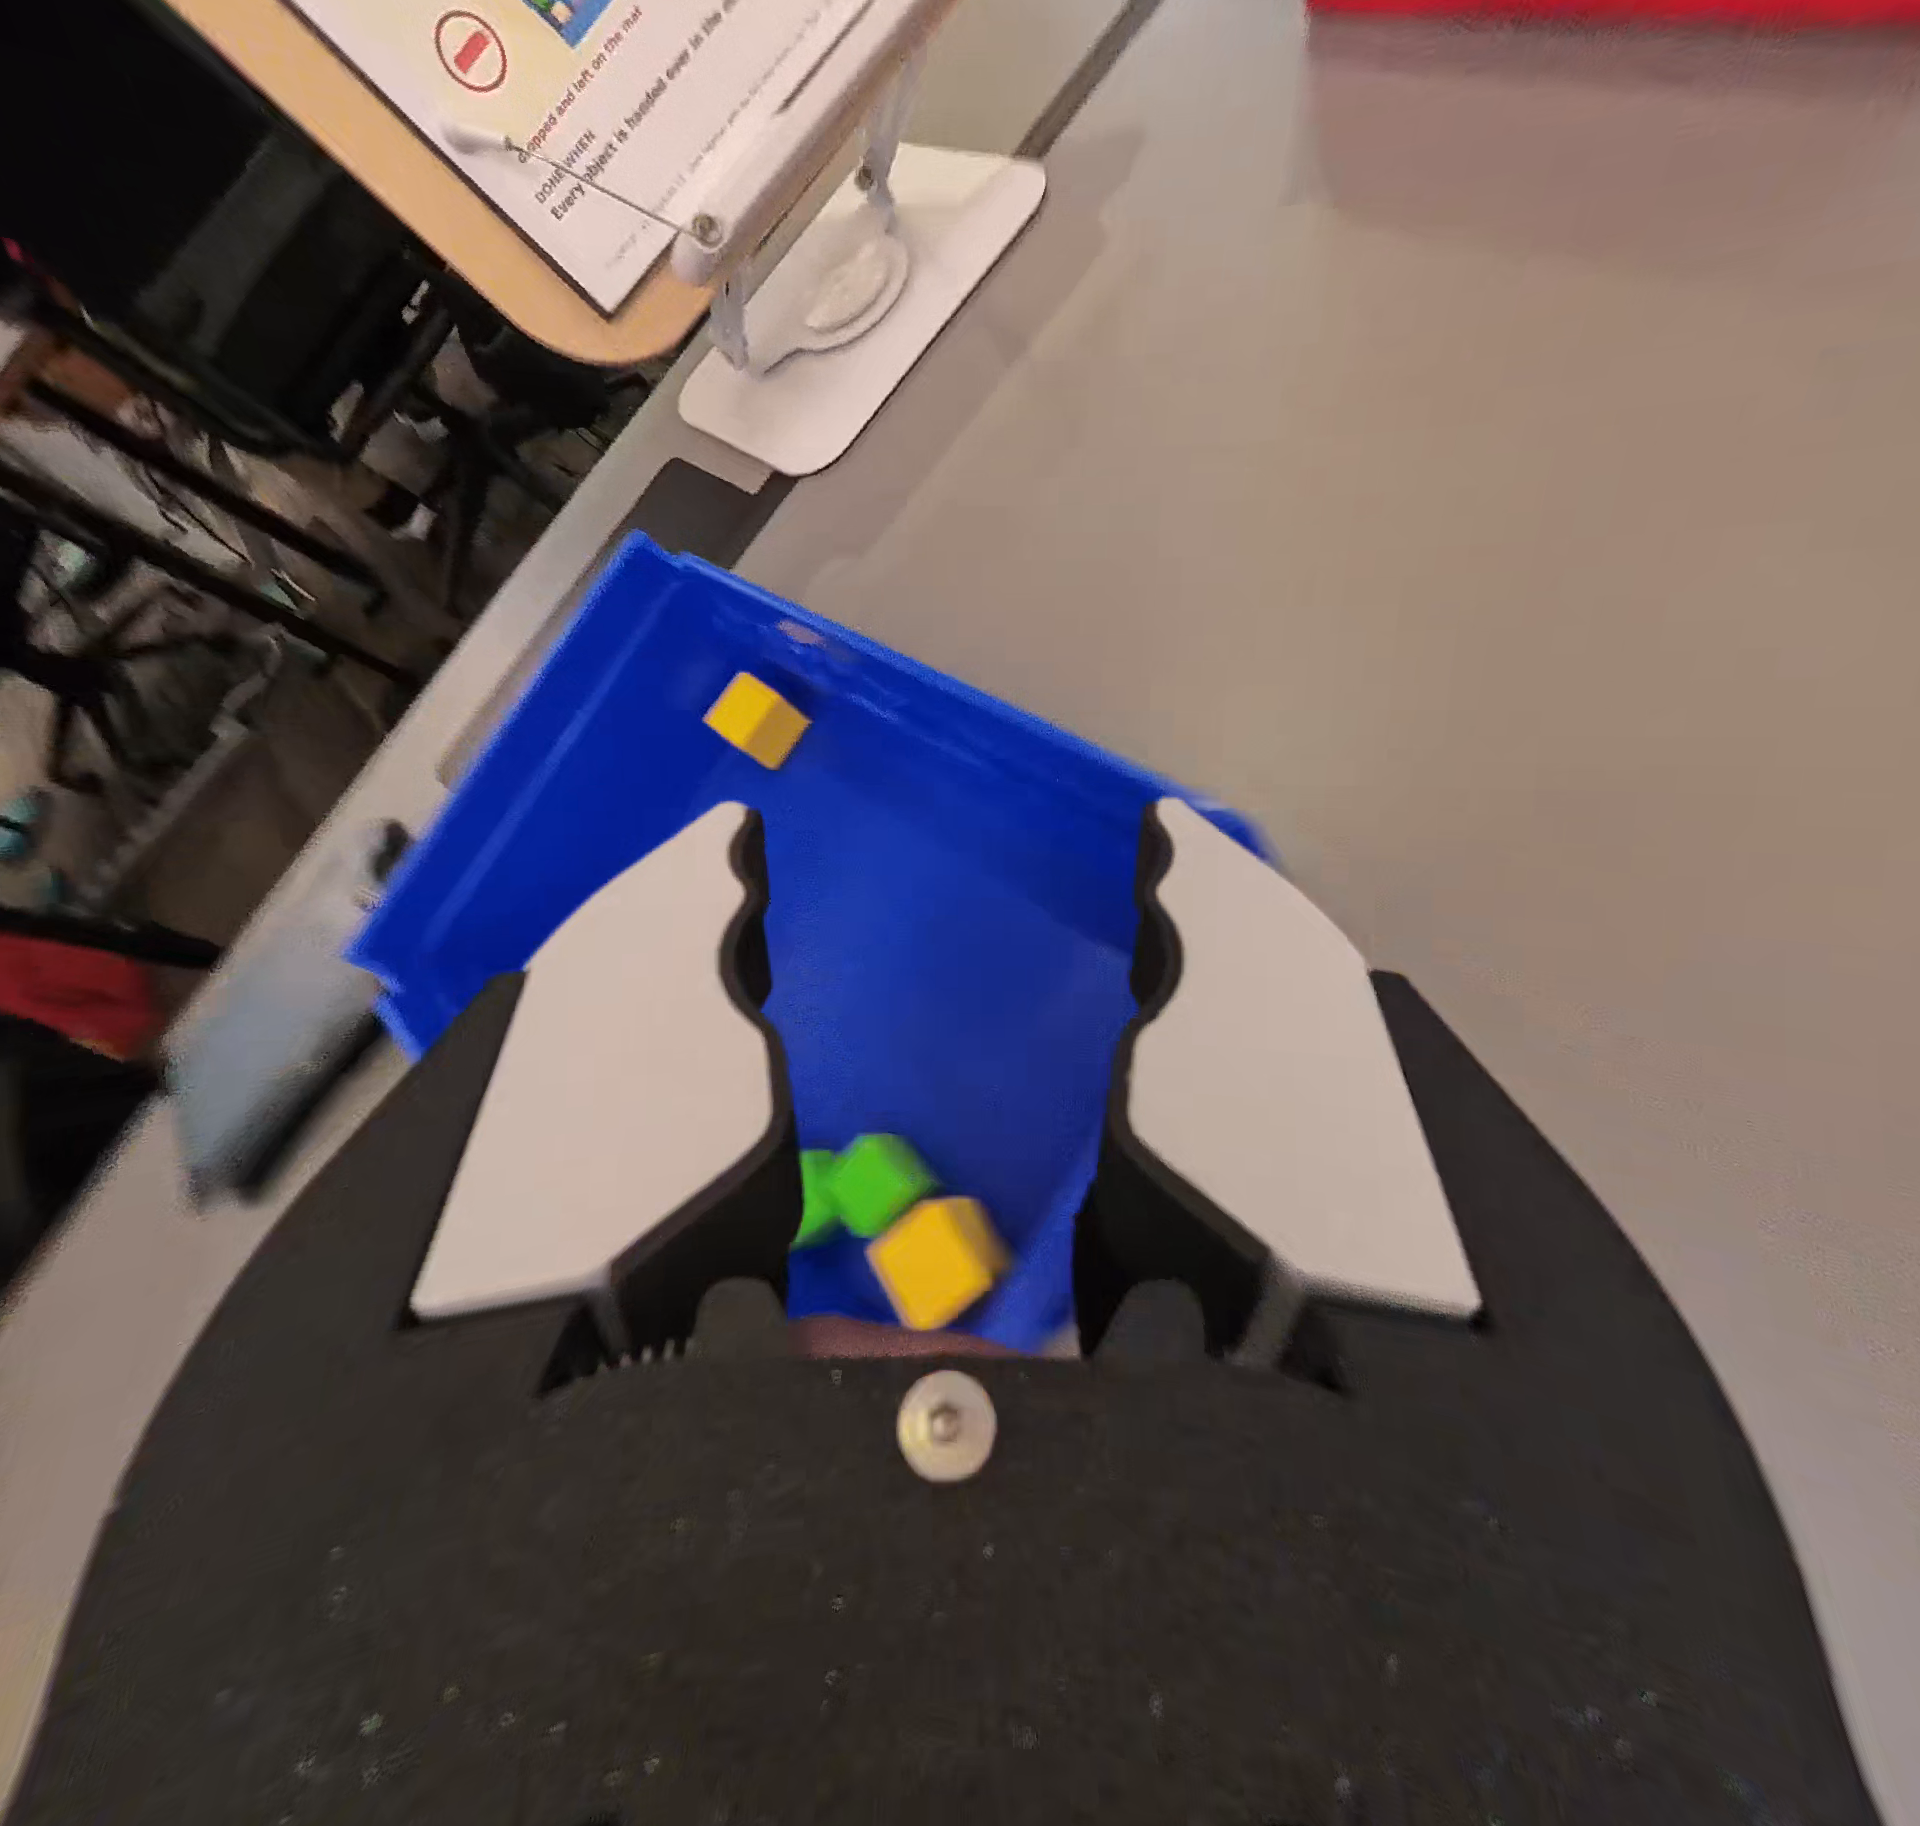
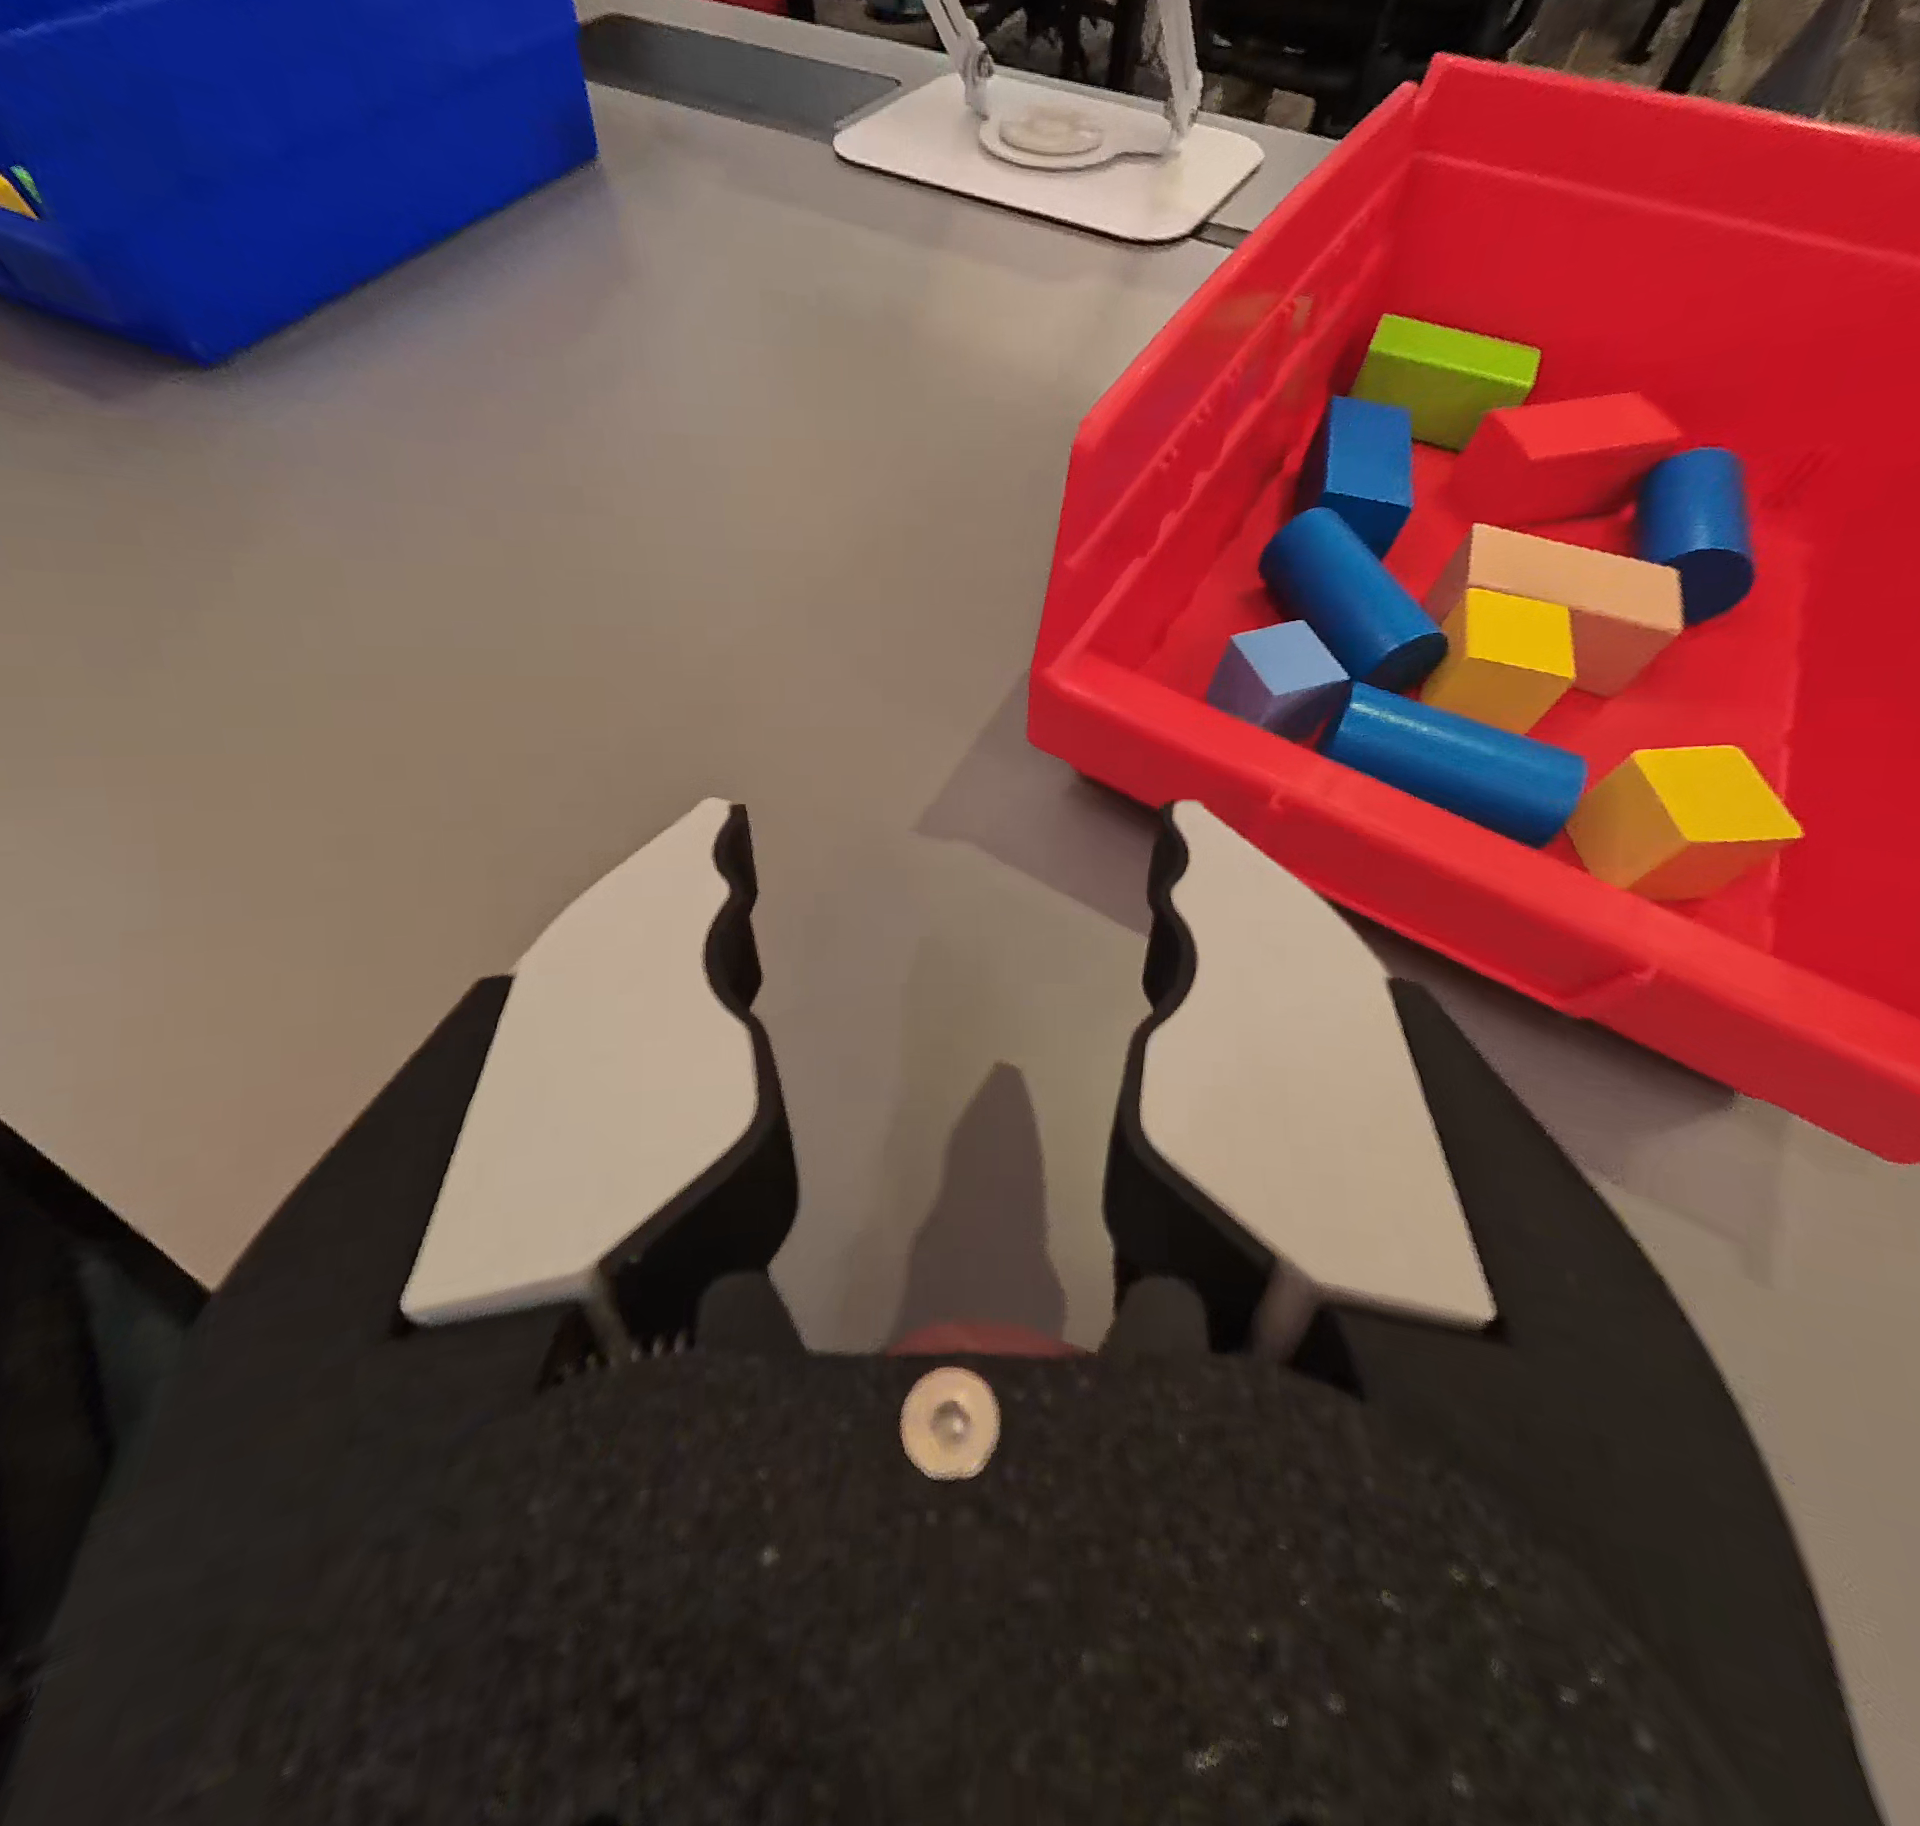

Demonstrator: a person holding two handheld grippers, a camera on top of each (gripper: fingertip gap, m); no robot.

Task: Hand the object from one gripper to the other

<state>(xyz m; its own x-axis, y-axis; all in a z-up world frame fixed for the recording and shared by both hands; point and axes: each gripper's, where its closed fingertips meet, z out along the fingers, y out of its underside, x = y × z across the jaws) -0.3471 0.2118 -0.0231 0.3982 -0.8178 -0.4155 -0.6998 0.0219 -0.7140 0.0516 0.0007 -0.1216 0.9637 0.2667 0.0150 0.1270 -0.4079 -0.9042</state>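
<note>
My left gripper (image 1: 951, 820) is open and empty, hovering over a blue bin (image 1: 582, 789). In the bin lie a small yellow cube (image 1: 756, 720) at its far side, and near my gripper's base a green block (image 1: 878, 1182) and a second yellow cube (image 1: 935, 1260). My right gripper (image 2: 951, 820) is open and empty above the grey table (image 2: 520, 581). To its right stands a red bin (image 2: 1455, 903) holding several coloured wooden blocks, among them blue cylinders (image 2: 1455, 760), yellow cubes (image 2: 1683, 820) and a green block (image 2: 1444, 379). The blue bin also shows at the far left (image 2: 291, 135).
A white stand base (image 2: 1049, 166) sits at the table's far edge, carrying a tilted board with a printed sheet (image 1: 582, 62). A dark recess (image 2: 727, 62) is set in the table's back edge. Beyond the table are chairs and table legs.
</note>
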